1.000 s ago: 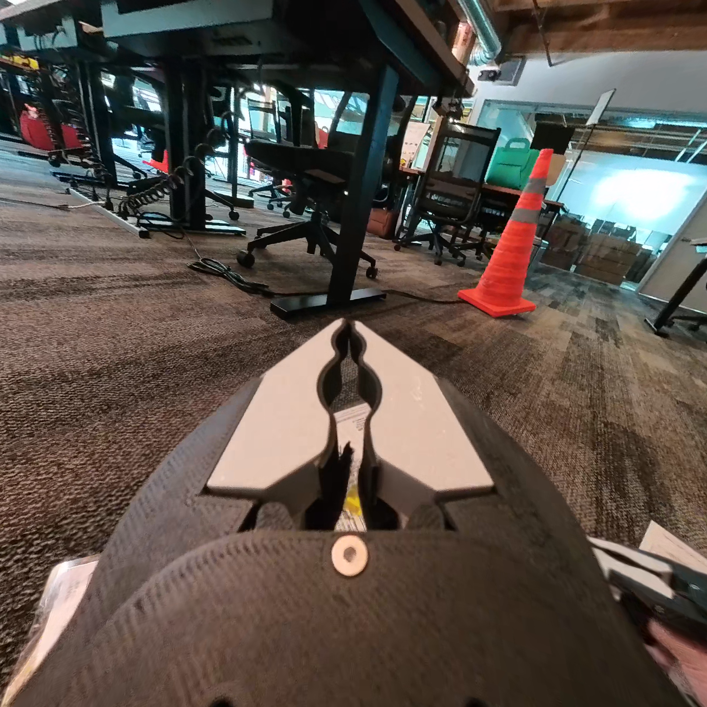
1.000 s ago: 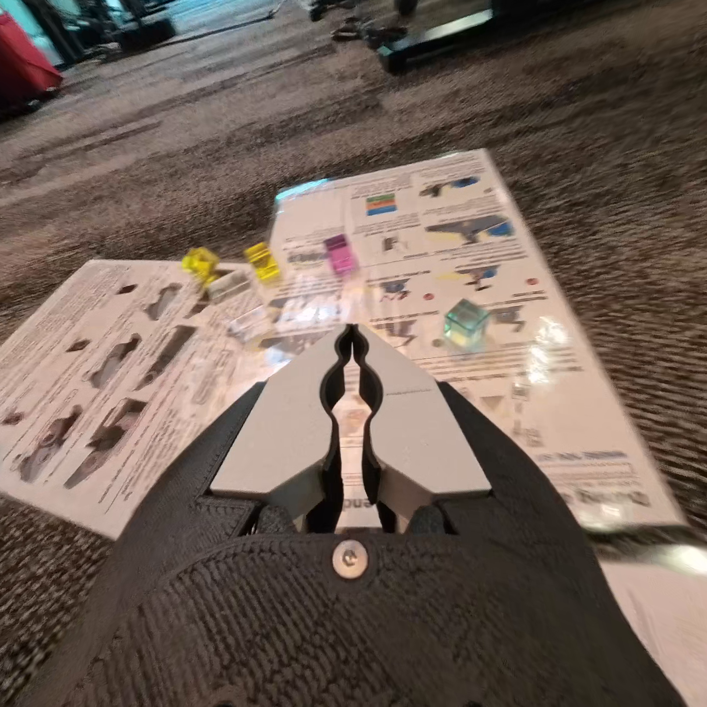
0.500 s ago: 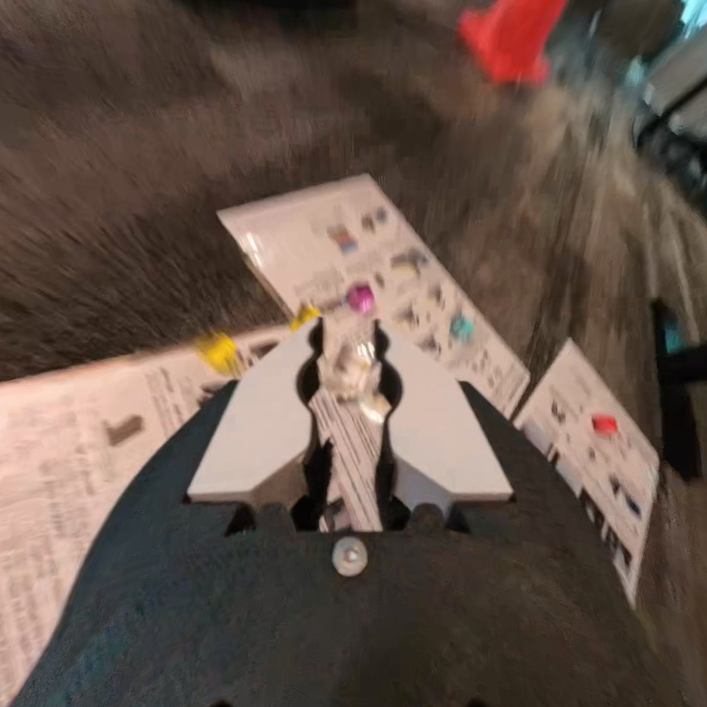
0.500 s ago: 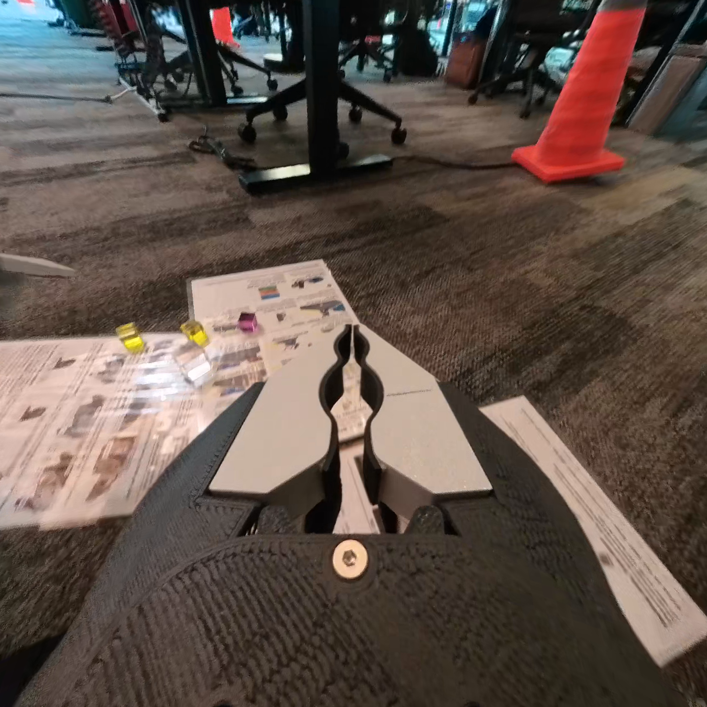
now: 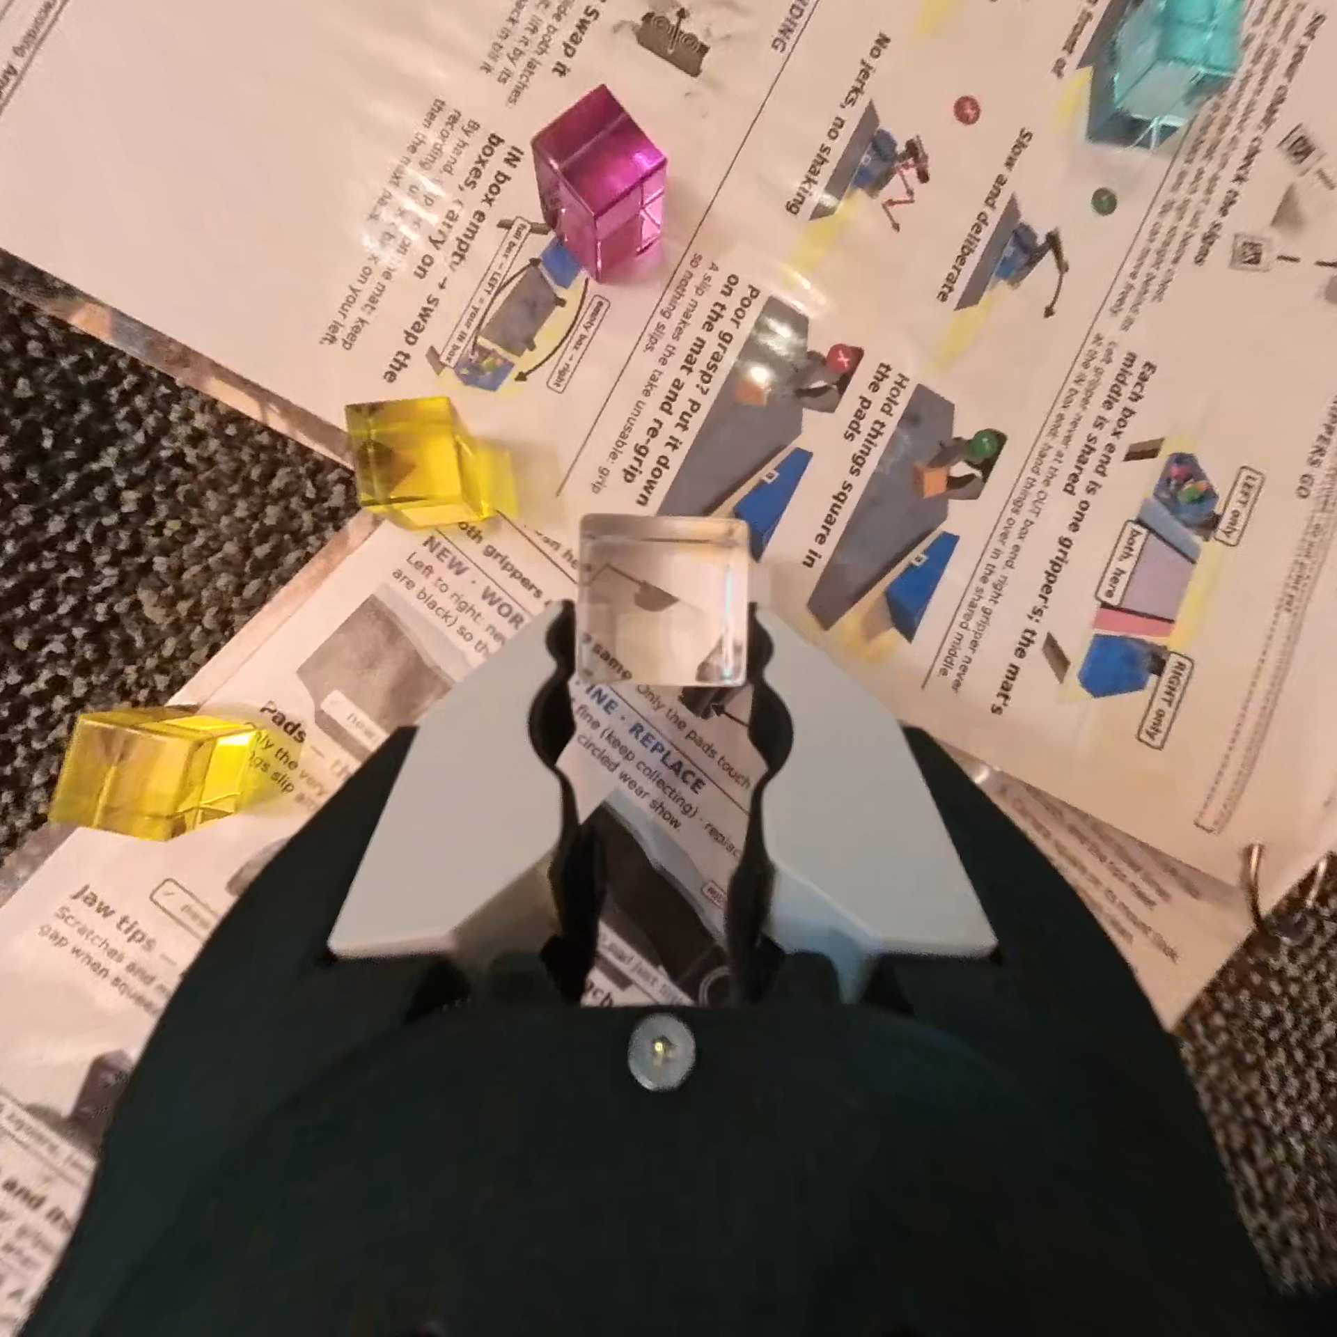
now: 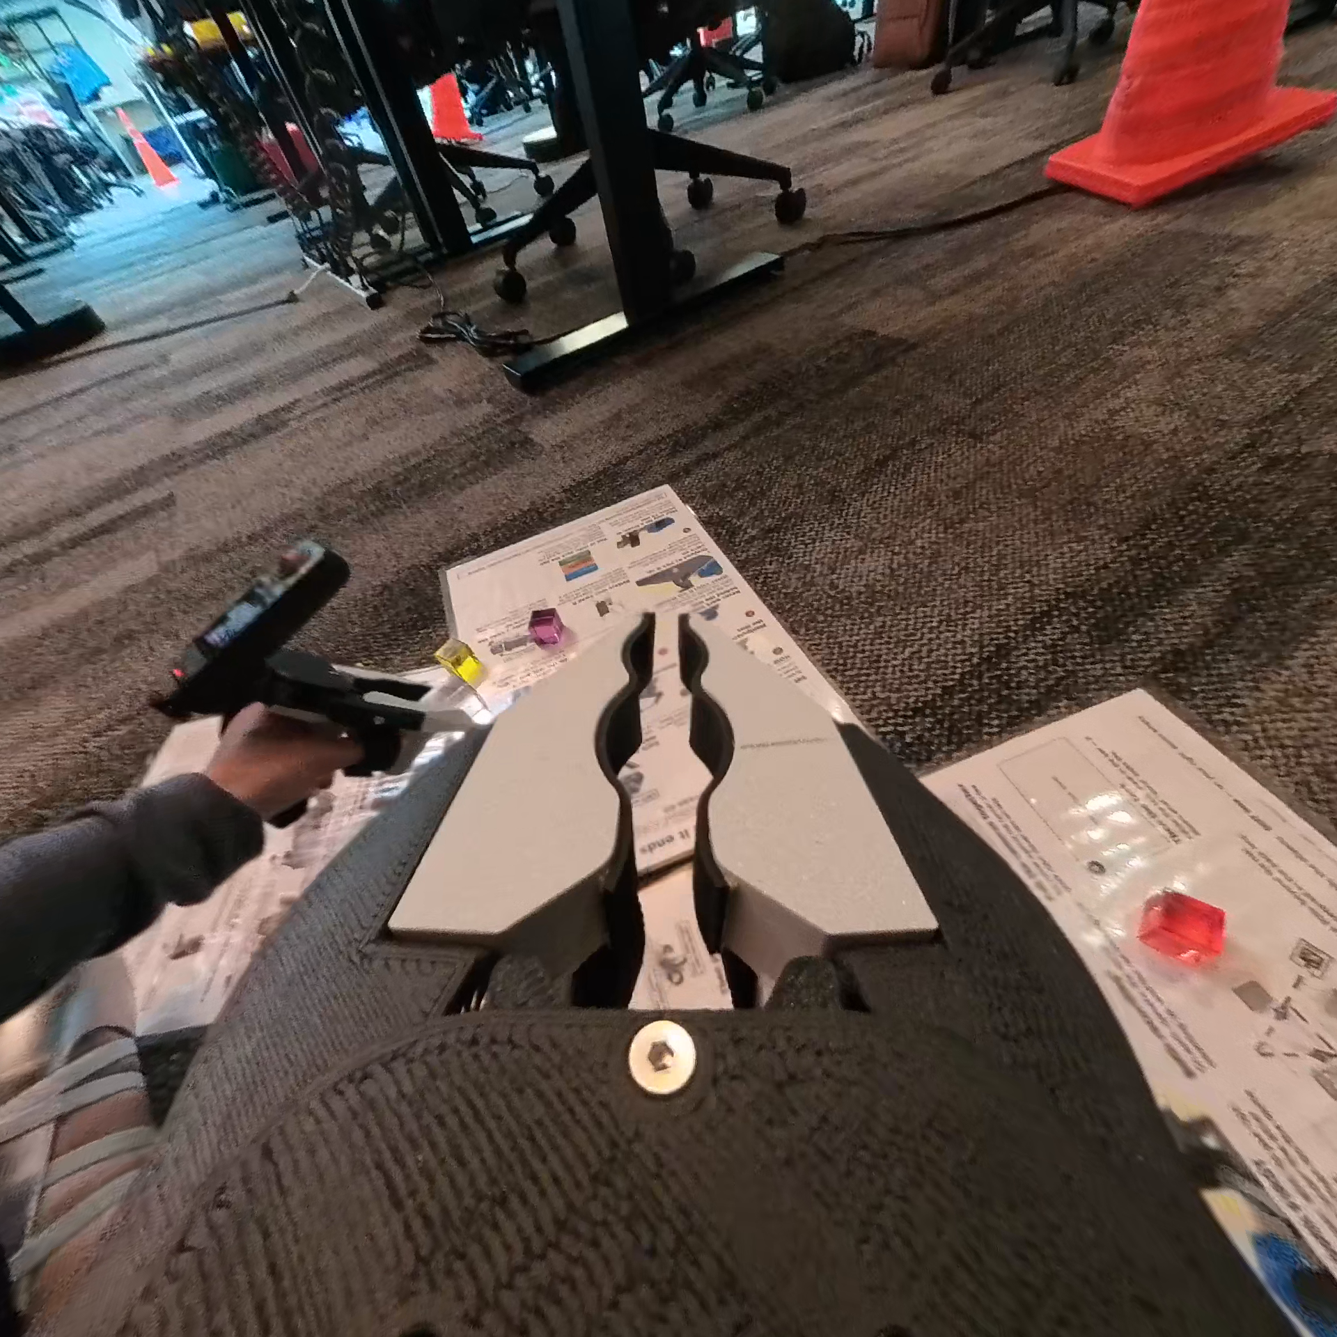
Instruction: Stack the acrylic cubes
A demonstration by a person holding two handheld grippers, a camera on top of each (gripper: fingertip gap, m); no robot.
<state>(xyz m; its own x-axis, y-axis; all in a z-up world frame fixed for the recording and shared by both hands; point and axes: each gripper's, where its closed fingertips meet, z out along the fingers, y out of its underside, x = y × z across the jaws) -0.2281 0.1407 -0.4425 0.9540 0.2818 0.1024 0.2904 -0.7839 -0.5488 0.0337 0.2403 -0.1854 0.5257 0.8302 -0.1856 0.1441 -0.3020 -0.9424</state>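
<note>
In the left wrist view my left gripper is open and points down at the laminated sheets. A clear acrylic cube stands on the sheet between its fingertips, with a thin dark gap on each side. A magenta cube, two yellow cubes and a teal cube lie around it. My right gripper is held above the sheets with its tips a slit apart and nothing between them. A red cube lies on a sheet to its right. The right wrist view also shows the magenta cube, a yellow cube and the left gripper.
Several laminated printed sheets lie on grey carpet. A person's hand and sleeve hold the left gripper. An orange cone, a black desk leg with its foot, office chairs and cables stand farther back. The gap from one gripper's tips to the other's is roughly 40 cm.
My left gripper swung down from facing the room to the sheets and opened from shut, and now stands around the clear cube. My right gripper rose, and its tips parted slightly.
</note>
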